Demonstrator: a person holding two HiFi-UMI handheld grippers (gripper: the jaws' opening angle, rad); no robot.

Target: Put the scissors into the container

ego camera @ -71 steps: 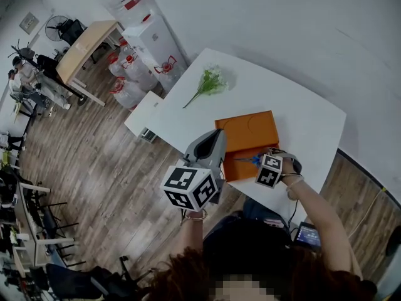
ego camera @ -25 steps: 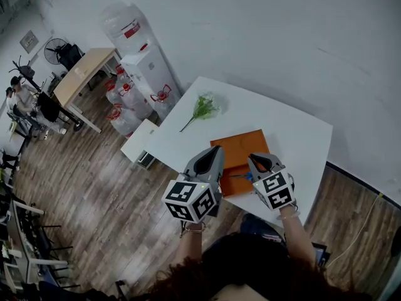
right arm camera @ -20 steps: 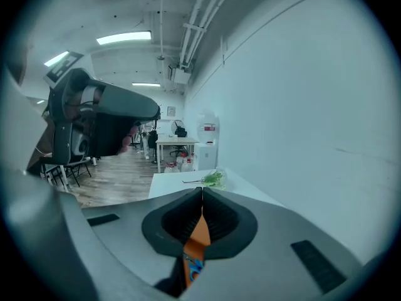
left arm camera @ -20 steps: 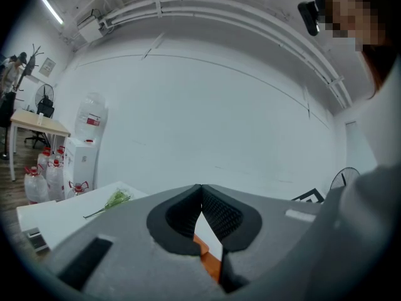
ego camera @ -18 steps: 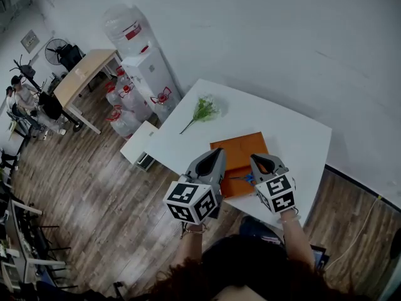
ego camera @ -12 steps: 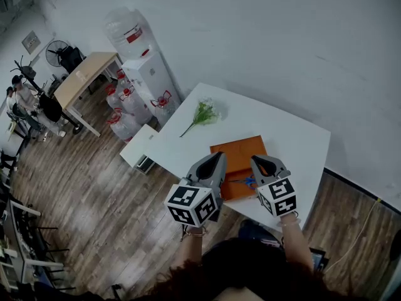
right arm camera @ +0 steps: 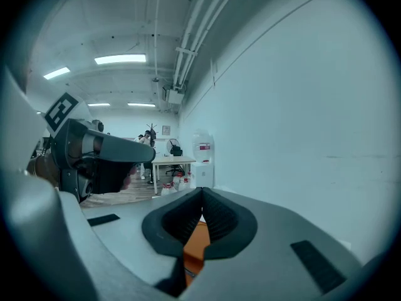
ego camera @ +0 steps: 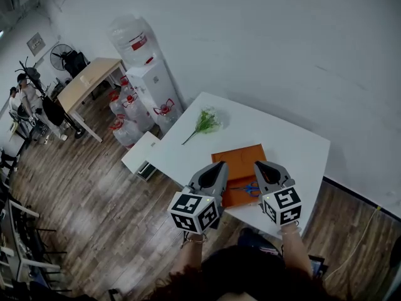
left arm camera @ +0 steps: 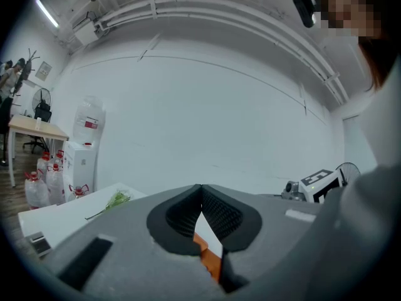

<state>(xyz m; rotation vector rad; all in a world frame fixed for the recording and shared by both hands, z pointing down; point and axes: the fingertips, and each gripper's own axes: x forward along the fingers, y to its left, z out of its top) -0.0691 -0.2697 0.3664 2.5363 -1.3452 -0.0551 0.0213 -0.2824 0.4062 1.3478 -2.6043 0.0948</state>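
We see the scissors [ego camera: 251,189] with blue handles lying inside the flat orange container [ego camera: 237,162], close to its near right corner. The container sits on the white worktop [ego camera: 294,149], by the near edge. Our left gripper [ego camera: 220,165] is held up over the container's near left side. Our right gripper [ego camera: 258,165] is held up over its near right side, and the scissors show between the two. The left fingers [left arm camera: 220,209] are closed, tip against tip, and hold nothing. The right fingers [right arm camera: 220,221] are closed too and hold nothing. A green sprig [ego camera: 205,121] lies near the far left corner of the worktop, well apart from the container. Past that corner, a white water dispenser [ego camera: 153,83] stands on the wood floor [ego camera: 94,187] with a big bottle [ego camera: 133,39] on top
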